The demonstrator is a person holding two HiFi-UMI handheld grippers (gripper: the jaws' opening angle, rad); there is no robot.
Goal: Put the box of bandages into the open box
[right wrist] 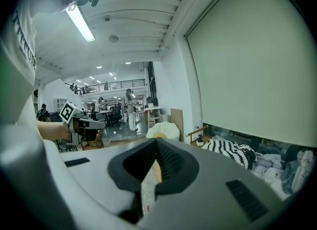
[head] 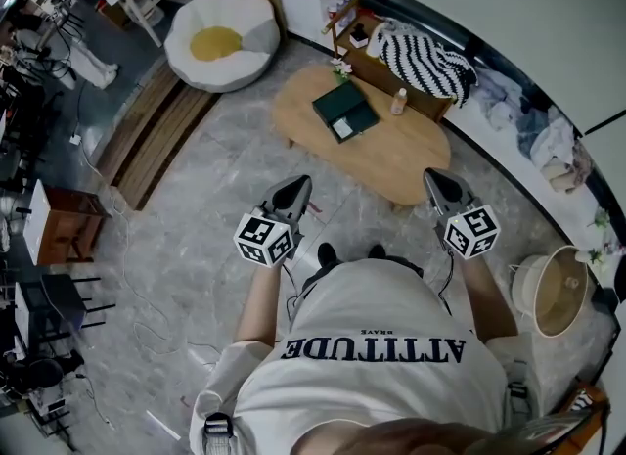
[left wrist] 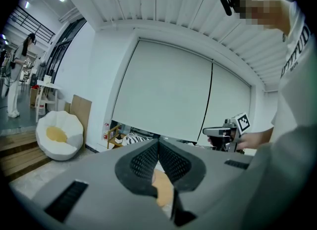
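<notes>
Jaws shut w/ nothing btwn on left hand-held gripper [head: 304, 181] and right hand-held gripper [head: 432, 176], both near body, well off worktop [head: 401, 155]. Dark green open box [head: 337, 101] on worktop. Small white item [head: 342, 129] seems inside, maybe bandage box, can't confirm. Fits pre-pick or already placed.

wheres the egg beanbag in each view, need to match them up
Head view: egg beanbag, top, left of centre.
Left gripper view: egg beanbag, far left, on the floor.
Right gripper view: egg beanbag, near the centre.
Shared landmark: striped cushion, to its right in all three.
</notes>
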